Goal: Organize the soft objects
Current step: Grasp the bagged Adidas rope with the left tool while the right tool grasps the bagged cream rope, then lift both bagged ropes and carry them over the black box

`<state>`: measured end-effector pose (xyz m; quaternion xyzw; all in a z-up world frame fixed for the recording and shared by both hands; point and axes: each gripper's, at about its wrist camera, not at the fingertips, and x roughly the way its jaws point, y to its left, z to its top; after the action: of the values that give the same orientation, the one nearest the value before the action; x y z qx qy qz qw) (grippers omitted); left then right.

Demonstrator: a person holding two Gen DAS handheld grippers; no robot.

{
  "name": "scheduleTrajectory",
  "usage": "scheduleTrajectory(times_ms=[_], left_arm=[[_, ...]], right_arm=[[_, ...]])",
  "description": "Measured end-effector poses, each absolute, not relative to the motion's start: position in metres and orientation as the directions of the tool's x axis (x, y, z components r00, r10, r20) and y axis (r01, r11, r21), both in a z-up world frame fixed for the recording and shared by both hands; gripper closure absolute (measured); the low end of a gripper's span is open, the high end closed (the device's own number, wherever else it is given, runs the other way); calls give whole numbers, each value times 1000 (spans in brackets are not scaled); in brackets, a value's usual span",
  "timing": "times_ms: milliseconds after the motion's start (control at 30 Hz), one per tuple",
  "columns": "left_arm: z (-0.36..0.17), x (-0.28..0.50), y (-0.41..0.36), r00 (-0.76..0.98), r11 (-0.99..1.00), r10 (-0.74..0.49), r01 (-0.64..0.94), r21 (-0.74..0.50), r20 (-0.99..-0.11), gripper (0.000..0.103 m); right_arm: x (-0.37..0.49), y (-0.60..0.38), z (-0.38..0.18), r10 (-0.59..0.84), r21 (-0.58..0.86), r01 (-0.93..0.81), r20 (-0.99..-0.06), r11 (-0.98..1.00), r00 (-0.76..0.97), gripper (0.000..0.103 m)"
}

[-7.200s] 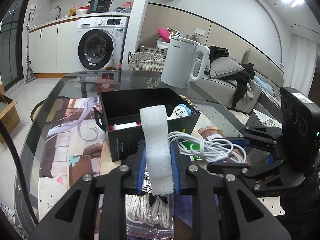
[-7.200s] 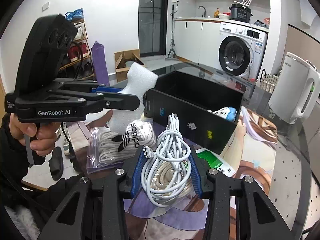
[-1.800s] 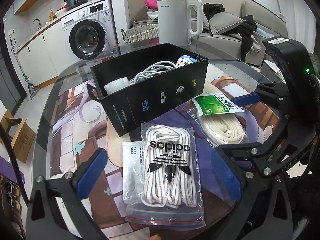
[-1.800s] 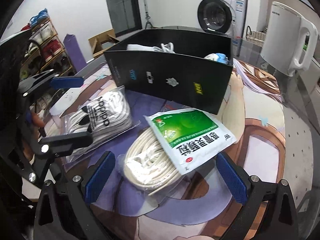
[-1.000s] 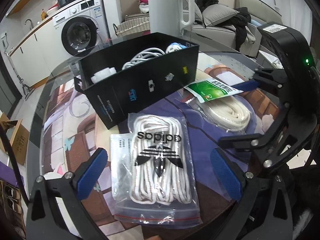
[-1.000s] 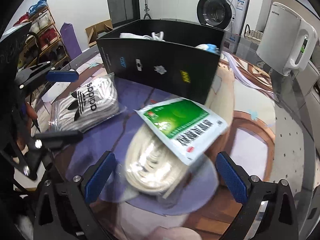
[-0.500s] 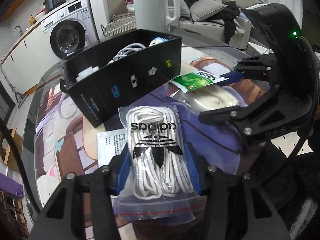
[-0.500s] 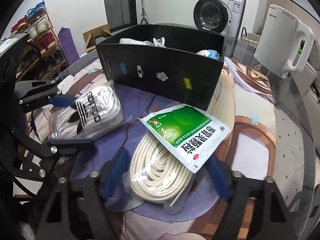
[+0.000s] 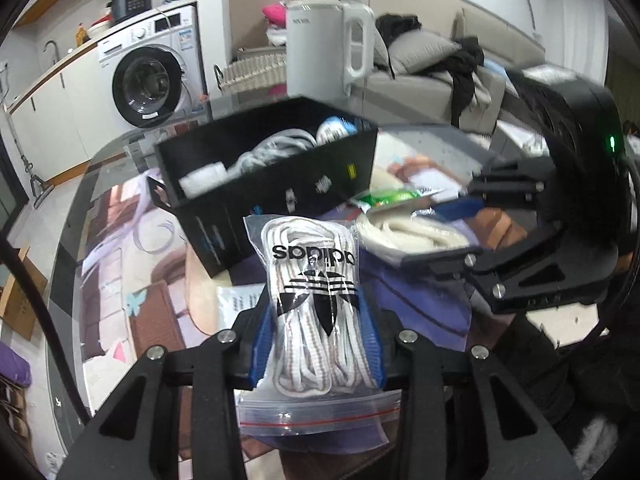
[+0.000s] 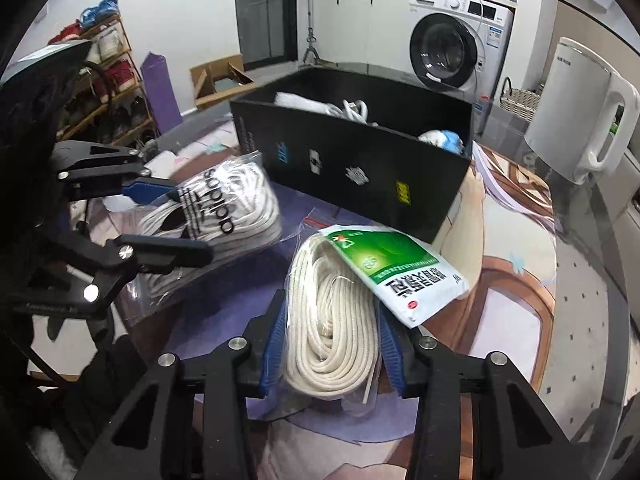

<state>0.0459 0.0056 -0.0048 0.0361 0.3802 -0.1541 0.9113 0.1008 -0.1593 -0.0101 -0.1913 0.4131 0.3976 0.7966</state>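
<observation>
Nearest us, our left gripper (image 9: 316, 344) is closing on the bag of white laces (image 9: 314, 300), pads against its sides. Our right gripper (image 10: 330, 332) is clamped on the bag of cream rope (image 10: 332, 316). Both bags are slick plastic, so we judge they could slip or sag out as we lift; the green packet (image 10: 396, 268) lying loose on the rope could slide off. Farther off, the black box (image 10: 352, 164) holds a white cable, a foam piece and a small blue-and-white toy.

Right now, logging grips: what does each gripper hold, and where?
Left gripper, jaws closing: lace bag, mid-sides. Right gripper: rope bag, across the coil.
</observation>
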Motion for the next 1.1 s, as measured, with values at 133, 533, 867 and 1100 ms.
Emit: scheduleTrajectory(times_ms=[133,533,867,1100], left_arm=[[10,41,17,710,953,-283,287,-102,-645,66],[38,34,36,785,960,-281,234,-156,-552,66],[40,33,38,801,965,-261,208,-158,-538,65],[41,33,38,812,970,-243,190,-154,-531,65]], right_arm=[[95,-162,3,549,79,-807,-771,586,323,61],[85,-171,41,665,149,-822,-674,549,322,61],[90,-181,51,664,138,-800,-648,584,373,61],[98,-184,45,644,131,-779,-653,614,398,61]])
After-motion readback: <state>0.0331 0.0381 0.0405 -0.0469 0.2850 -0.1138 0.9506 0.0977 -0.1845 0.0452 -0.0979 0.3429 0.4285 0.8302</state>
